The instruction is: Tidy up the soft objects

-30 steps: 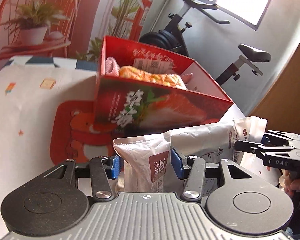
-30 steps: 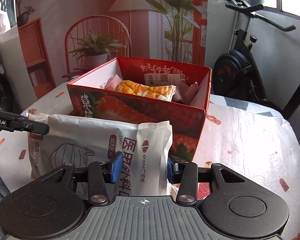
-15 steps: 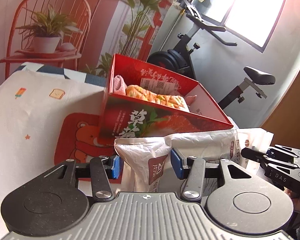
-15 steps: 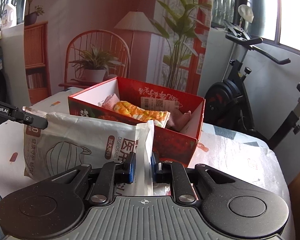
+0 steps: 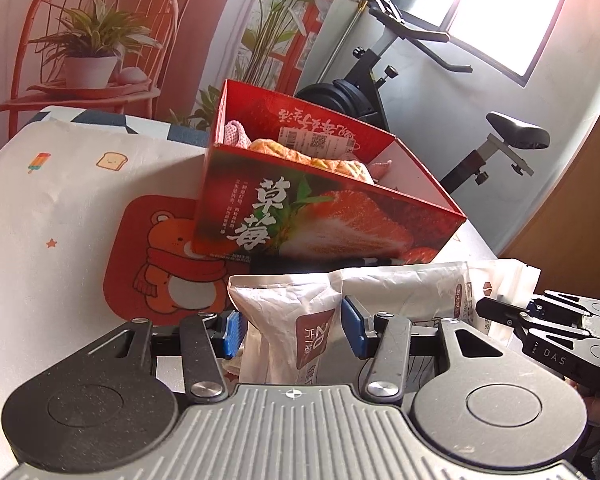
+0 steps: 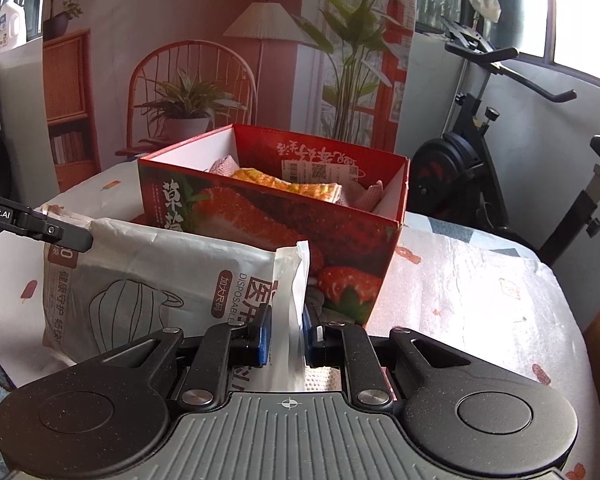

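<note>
A white soft pack of disposable masks (image 5: 388,292) (image 6: 160,280) hangs between my two grippers, in front of the red strawberry box (image 5: 320,224) (image 6: 268,216). My left gripper (image 5: 290,326) is shut on the pack's left end. My right gripper (image 6: 286,334) is shut on the thin sealed edge of the pack's right end; it also shows in the left wrist view (image 5: 540,328). The box holds an orange patterned soft item (image 6: 288,186) and pink cloths (image 5: 236,136). The pack is held about level with the box's lower half.
The box stands on a table with a white printed cloth (image 6: 480,280) and an orange bear mat (image 5: 160,256). An exercise bike (image 6: 492,168) stands behind the table on the right. A plant backdrop is at the back.
My right gripper closed from open onto the pack's edge. Both grippers and the pack have pulled back from the box, which now looks smaller and farther away.
</note>
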Tool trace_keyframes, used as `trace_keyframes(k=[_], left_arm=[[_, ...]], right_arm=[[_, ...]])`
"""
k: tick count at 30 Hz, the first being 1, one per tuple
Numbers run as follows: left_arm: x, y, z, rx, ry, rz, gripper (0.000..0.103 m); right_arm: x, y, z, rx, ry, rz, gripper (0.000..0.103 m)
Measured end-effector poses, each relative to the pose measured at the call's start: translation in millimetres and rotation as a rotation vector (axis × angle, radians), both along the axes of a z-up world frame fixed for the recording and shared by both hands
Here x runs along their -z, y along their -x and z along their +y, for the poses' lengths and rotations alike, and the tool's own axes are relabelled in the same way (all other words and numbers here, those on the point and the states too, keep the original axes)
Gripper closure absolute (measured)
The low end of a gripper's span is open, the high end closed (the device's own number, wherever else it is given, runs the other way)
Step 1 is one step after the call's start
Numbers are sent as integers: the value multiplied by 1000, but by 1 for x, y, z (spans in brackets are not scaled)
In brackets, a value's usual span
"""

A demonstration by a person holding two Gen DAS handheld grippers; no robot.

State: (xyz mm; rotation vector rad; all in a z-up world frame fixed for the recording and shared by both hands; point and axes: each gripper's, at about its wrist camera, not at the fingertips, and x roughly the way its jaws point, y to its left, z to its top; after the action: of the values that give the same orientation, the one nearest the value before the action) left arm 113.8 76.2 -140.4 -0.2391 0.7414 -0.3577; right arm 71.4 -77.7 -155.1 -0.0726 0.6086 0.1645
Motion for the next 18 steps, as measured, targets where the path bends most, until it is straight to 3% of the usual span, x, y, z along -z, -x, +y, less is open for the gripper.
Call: trace_keyframes(k=[7, 18], left_arm=[[-23, -2, 4, 13, 21, -46, 51], [-76, -17, -4, 34, 32, -166, 51]], right_arm=[[-19, -5, -6, -9, -14, -40, 88], [-84, -38, -29, -12, -29, -163, 88]])
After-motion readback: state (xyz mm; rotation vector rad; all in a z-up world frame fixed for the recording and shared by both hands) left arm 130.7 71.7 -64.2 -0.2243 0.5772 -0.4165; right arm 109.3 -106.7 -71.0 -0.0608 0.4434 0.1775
